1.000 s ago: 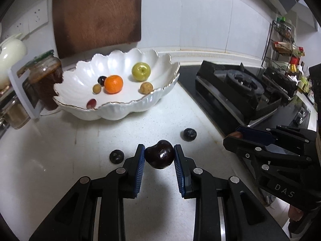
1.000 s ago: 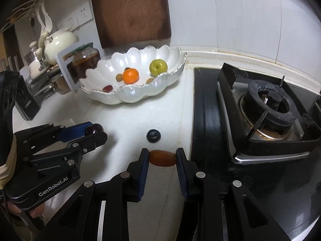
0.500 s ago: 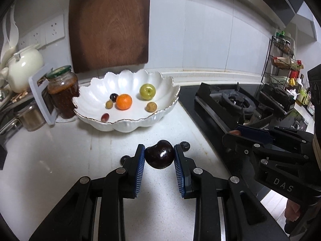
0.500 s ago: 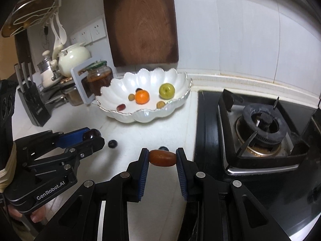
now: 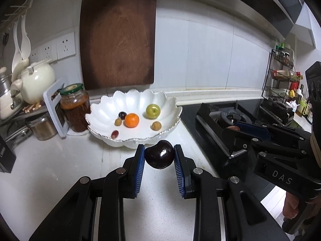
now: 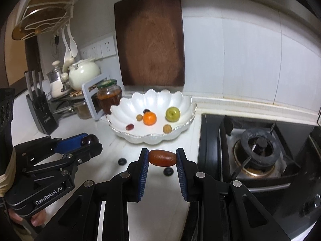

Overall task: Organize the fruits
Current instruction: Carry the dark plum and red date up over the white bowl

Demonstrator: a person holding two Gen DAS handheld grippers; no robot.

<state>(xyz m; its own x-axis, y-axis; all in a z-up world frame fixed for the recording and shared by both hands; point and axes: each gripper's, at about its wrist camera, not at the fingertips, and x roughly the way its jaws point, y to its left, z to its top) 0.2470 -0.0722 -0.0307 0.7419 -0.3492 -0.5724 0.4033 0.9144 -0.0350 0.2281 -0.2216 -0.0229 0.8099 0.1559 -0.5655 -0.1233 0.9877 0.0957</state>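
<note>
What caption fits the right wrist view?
Hand-held gripper carrying a reddish-brown date toward a white fruit bowl.

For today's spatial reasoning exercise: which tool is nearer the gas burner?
Right. The right tool, gripping a brown date, sits beside the gas burner. The left tool, holding a dark cherry, is farther, over the white counter.

glossy white bowl, wooden board
</note>
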